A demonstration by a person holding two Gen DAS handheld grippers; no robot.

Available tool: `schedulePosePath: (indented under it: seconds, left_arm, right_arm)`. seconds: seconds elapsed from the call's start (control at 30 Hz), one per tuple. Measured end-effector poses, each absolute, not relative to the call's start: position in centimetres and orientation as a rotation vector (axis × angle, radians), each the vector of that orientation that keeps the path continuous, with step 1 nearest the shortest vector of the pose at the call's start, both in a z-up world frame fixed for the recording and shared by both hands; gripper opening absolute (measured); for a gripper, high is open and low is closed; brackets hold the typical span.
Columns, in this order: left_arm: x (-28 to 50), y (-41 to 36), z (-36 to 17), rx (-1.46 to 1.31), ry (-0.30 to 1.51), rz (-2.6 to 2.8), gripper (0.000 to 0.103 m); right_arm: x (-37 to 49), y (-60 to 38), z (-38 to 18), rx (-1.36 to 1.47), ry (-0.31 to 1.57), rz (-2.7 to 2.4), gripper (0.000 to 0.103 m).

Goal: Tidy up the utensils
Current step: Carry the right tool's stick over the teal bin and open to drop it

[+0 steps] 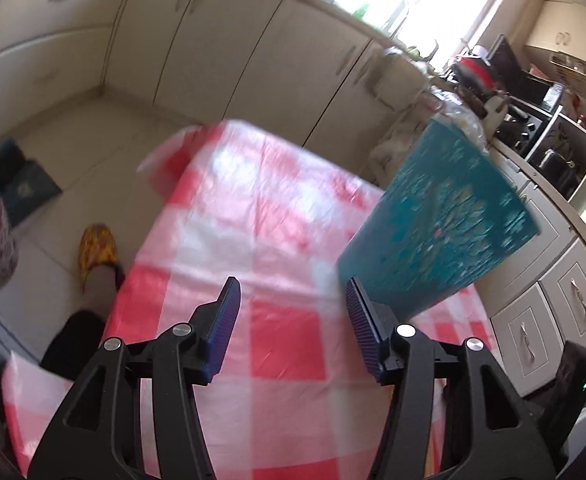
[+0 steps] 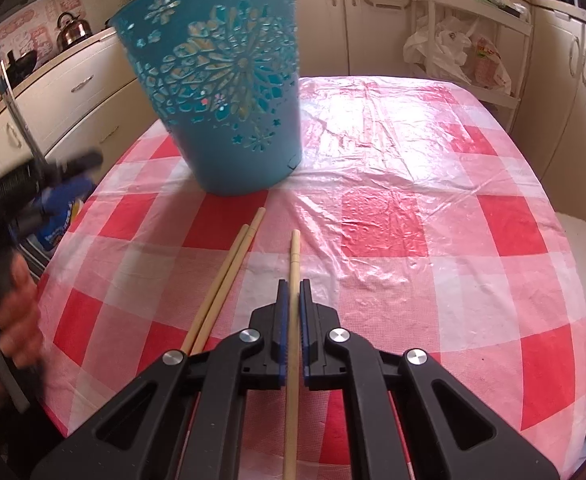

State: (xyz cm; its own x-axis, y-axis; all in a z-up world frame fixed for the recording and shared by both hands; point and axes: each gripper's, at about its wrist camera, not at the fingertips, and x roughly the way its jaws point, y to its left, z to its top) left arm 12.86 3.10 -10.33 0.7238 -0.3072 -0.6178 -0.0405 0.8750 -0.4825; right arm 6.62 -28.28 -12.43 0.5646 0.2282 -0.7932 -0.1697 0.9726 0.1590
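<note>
Chopstick (image 2: 294, 264) is in my right tongs (image 2: 291, 286), pinched between both pads roughly mid-shaft, tip pointing to 12 o'clock toward the bucket (image 2: 221, 88). Looks like bare wood: light, stiff, thin, round-ish section, so I'd expect it to roll or pivot in the pads if gripped off-centre. Mid-shaft hold seems right for balance; for dropping it in tip-first, a hold nearer the back end would probably clear the rim better. No need to squeeze hard, it won't crush but could twist.

Two more chopsticks (image 2: 229, 272) lie on the worktop (image 2: 413, 220) side by side, touching, at about 11 o'clock from my right tongs, angled toward the bucket base. They sit flat on slick plastic sheeting; my guess is they'll skate when nudged, so come down straddling one shaft and close squarely.

Bucket stands at 11 o'clock on the far half of the worktop, blue plastic with cut-out pattern, thin-walled, probably light and easy to tip if bumped. From the right wrist it looks tilted, though that may be lens distortion.

Left tongs (image 1: 293, 292) are about half open, nothing between the pads, with the bucket (image 1: 437, 216) at 2 o'clock. That view is motion-blurred.
</note>
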Motion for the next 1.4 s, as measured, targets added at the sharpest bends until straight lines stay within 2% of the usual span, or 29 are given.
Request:
schedulePosePath:
  seconds: [0.07, 0.1, 0.13, 0.33, 0.63, 0.97, 1.1, 1.3, 1.4]
  left_arm:
    - [12.8, 3.8, -10.5, -0.529, 0.740, -0.167, 0.055]
    - [12.7, 3.7, -10.5, -0.518, 0.734, -0.168, 0.061]
    - [12.7, 3.5, -10.8, -0.506, 0.747, -0.172, 0.062]
    - [13.7, 1.9, -10.7, -0.477, 0.805, -0.193, 0.064]
    - [14.1, 1.7, -10.7, -0.475, 0.827, -0.200, 0.066]
    - [14.4, 1.4, -10.7, -0.472, 0.835, -0.210, 0.067]
    - [14.3, 1.5, -10.7, -0.480, 0.829, -0.215, 0.067]
    - [14.1, 1.9, -10.8, -0.498, 0.819, -0.225, 0.068]
    - [14.1, 2.0, -10.8, -0.505, 0.814, -0.224, 0.069]
  right_arm:
    - [6.7, -29.1, -12.4, 0.116, 0.938, 0.228, 0.006]
    - [6.7, -29.4, -12.3, 0.134, 0.930, 0.228, 0.006]
    - [6.6, -29.8, -12.1, 0.154, 0.916, 0.227, 0.006]
    - [5.8, -31.4, -9.6, 0.309, 0.773, 0.324, 0.006]
    - [6.2, -31.9, -2.6, 0.487, 0.561, 0.485, 0.006]
    - [14.6, -27.9, 8.2, 0.441, 0.334, 0.459, 0.006]
    - [19.1, -25.9, 8.5, 0.397, 0.323, 0.293, 0.006]
    - [21.7, -23.7, 5.8, 0.323, 0.411, 0.199, 0.006]
    - [21.3, -23.4, 4.6, 0.296, 0.457, 0.208, 0.013]
